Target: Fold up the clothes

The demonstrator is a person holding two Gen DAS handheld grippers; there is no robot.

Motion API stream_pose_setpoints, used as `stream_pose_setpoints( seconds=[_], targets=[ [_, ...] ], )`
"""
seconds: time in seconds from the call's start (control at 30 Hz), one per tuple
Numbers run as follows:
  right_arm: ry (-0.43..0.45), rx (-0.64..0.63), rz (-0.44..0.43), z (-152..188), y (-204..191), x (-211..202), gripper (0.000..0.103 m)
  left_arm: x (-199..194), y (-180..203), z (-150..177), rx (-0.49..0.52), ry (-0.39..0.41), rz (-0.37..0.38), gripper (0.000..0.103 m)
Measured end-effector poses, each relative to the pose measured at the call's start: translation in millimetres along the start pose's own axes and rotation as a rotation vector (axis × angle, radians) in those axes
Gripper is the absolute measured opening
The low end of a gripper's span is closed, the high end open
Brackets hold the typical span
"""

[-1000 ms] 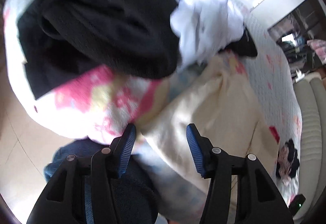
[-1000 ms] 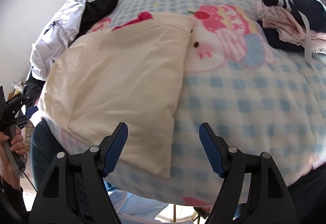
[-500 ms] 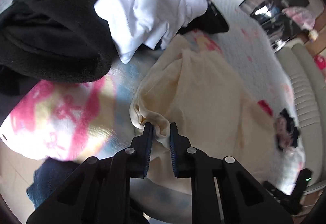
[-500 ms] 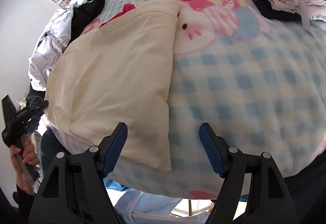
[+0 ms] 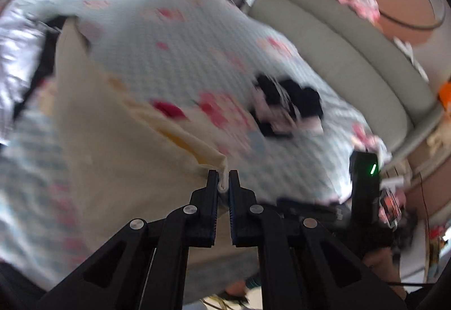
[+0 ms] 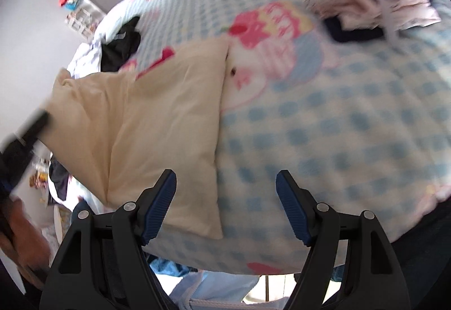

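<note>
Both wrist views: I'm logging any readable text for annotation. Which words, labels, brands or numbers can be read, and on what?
None can be read.
The blanket carries only cartoon prints and checks, no letters.
The cream cloth is plain.
The items on the shelf are too small and blurred.

Your left wrist view looks close across the cream garment (image 5: 118, 140) toward the headboard (image 5: 338, 56) — your right one looks down it; both share it.
</note>
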State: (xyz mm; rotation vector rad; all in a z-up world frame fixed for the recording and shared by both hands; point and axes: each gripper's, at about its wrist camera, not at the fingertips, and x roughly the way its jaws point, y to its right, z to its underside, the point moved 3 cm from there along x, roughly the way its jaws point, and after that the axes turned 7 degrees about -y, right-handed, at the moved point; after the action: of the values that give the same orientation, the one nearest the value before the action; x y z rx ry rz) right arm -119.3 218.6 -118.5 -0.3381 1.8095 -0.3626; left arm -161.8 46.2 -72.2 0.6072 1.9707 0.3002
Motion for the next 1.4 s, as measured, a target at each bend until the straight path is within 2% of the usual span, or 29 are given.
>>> stream_pose_setpoints(
  seconds=[0.07, 0.13, 0.23, 0.3, 0.37, 0.47, 0.53, 0.6, 0.73, 0.83, 0.97, 1.0, 1.03, 1.13, 1.2, 1.4],
  targets=[
    [0.029, 0.02, -0.002, -2, 10, -13, 0.075, 38, 14, 11, 0.029, -0.077, 0.033, 0.007],
    [0.046, 0.037, -0.022, -3, 18, -23, 0.075, 74, 22, 30, 0.055, -0.171, 0.033, 0.007],
    [0.039, 0.038, -0.065, -2, 20, -23, 0.077, 101, 12, 53, 0.022, -0.27, 0.025, 0.01],
    [0.007, 0.011, -0.087, -2, 12, -14, 0.078, 93, 9, 60, -0.024, -0.26, 0.1, 0.016],
    [-0.027, -0.034, -0.108, -2, -2, 0, 0.079, 81, 7, 66, -0.022, -0.254, 0.138, 0.032],
    [-0.077, -0.106, -0.123, -5, -24, 21, 0.079, 55, -1, 74, -0.003, -0.224, 0.165, 0.039],
    [-0.095, -0.161, -0.121, -8, -40, 30, 0.079, 34, -13, 79, -0.016, -0.172, 0.14, 0.039],
    [-0.101, -0.223, -0.122, -9, -56, 34, 0.078, 11, -32, 84, -0.06, -0.12, 0.084, 0.039],
    [-0.093, -0.314, -0.119, -21, -83, 43, 0.078, -9, -88, 86, -0.195, -0.075, -0.023, 0.039],
    [-0.092, -0.311, -0.111, -45, -90, 56, 0.078, -11, -109, 78, -0.241, -0.059, -0.036, 0.039],
    [-0.092, -0.278, -0.173, -79, -92, 72, 0.079, -9, -123, 63, -0.259, -0.037, -0.038, 0.039],
    [-0.094, -0.273, -0.186, -86, -93, 76, 0.075, -6, -124, 58, -0.259, -0.037, -0.04, 0.039],
    [-0.095, -0.278, -0.192, -89, -95, 78, 0.052, -3, -125, 54, -0.259, -0.038, -0.042, 0.039],
    [-0.068, -0.335, -0.19, -91, -107, 78, 0.022, 3, -128, 39, -0.253, -0.032, -0.055, 0.039],
    [-0.052, -0.358, -0.187, -91, -112, 76, 0.017, -3, -124, 29, -0.225, -0.009, -0.06, 0.039],
    [-0.01, -0.255, -0.143, -79, -75, 61, 0.015, 2, -101, -7, -0.094, 0.038, -0.024, 0.039]
  ],
)
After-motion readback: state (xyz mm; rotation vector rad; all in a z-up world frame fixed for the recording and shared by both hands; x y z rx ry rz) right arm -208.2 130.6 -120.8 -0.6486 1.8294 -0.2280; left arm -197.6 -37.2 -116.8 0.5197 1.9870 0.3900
